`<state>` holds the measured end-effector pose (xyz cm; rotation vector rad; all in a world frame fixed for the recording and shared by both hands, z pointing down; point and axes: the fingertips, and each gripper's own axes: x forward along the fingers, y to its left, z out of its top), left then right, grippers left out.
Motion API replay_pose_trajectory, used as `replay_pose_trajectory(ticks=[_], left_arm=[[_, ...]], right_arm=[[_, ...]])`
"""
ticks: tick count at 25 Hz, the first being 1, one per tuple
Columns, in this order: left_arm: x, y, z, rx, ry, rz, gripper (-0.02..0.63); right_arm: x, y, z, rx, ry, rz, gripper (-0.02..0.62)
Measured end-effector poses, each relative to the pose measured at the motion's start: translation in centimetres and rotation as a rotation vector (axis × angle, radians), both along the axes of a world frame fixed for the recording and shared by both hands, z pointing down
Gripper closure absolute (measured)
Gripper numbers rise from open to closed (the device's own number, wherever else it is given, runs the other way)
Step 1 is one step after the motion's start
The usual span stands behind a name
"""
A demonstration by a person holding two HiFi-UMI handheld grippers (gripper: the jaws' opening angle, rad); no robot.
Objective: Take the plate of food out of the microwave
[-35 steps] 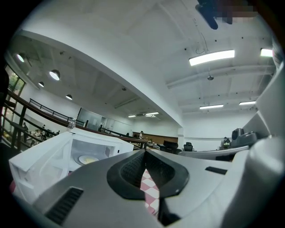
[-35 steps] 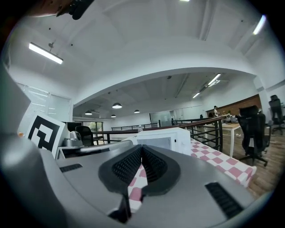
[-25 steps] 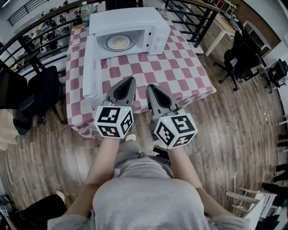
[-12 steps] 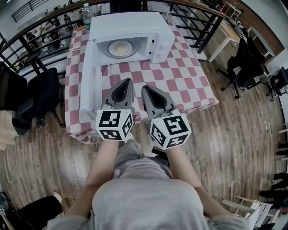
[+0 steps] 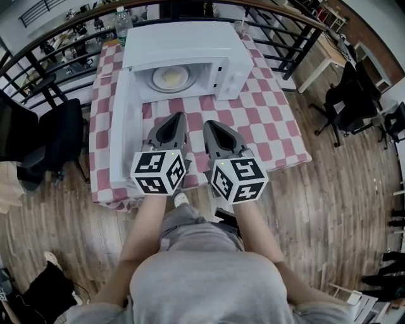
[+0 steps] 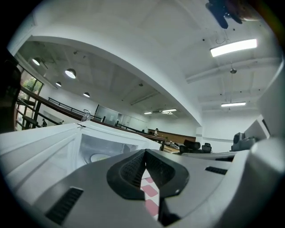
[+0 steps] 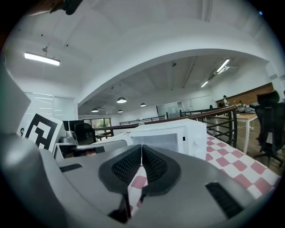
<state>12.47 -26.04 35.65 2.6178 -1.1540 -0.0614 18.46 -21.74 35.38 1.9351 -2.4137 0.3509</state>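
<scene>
A white microwave (image 5: 190, 44) stands at the far side of the checked table, its door (image 5: 124, 126) swung open to the left. Inside lies a pale plate of food (image 5: 171, 78), also visible as a pale oval in the left gripper view (image 6: 100, 156). My left gripper (image 5: 178, 117) and right gripper (image 5: 208, 124) hover side by side over the table's near half, short of the microwave. Both are shut with nothing between the pads. In the right gripper view the microwave (image 7: 171, 133) sits ahead, beyond the right gripper (image 7: 141, 147).
The table wears a red-and-white checked cloth (image 5: 266, 120). A black railing (image 5: 278, 25) runs behind it, with a bottle (image 5: 122, 18) at the back left corner. Black chairs stand at left (image 5: 57, 136) and right (image 5: 351, 95) on the wooden floor.
Both grippers have advanced together toward the table and the open microwave, which now appears closer and larger. Their jaws stayed shut.
</scene>
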Motion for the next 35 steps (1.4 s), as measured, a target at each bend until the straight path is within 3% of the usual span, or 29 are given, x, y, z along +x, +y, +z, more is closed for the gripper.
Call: replay_pose_trajectory(ticks=[9, 16, 17, 21, 22, 26, 35], left_arm=[[0.0, -5.2, 1.5, 0.014, -0.019, -0.050, 0.602], [0.3, -8.1, 2.9, -0.021, -0.031, -0.061, 0.601], [0.2, -8.4, 3.1, -0.026, -0.032, -0.065, 0.601], [-0.1, -9.7, 3.9, -0.041, -0.036, -0.082, 0.601], [-0.2, -9.9, 4.0, -0.043, -0.037, -0.085, 0.601], [-0.7, -10.3, 4.2, -0.044, -0.042, -0.098, 0.601], [-1.1, -11.0, 4.8, -0.058, -0.063, -0.132, 0.602]], right_arm=[[0.1, -5.7, 1.3, -0.018, -0.011, -0.036, 0.569], [0.3, -9.9, 2.8, -0.068, -0.023, -0.039, 0.565], [0.2, -10.3, 3.1, -0.075, -0.028, -0.047, 0.553], [0.7, -12.1, 3.8, -0.081, -0.088, -0.040, 0.297], [1.1, -12.5, 3.9, -0.072, -0.104, -0.019, 0.274], [1.8, -13.6, 4.6, -0.066, -0.146, 0.006, 0.268], [1.9, -17.5, 9.4, -0.261, -0.358, 0.041, 0.270]])
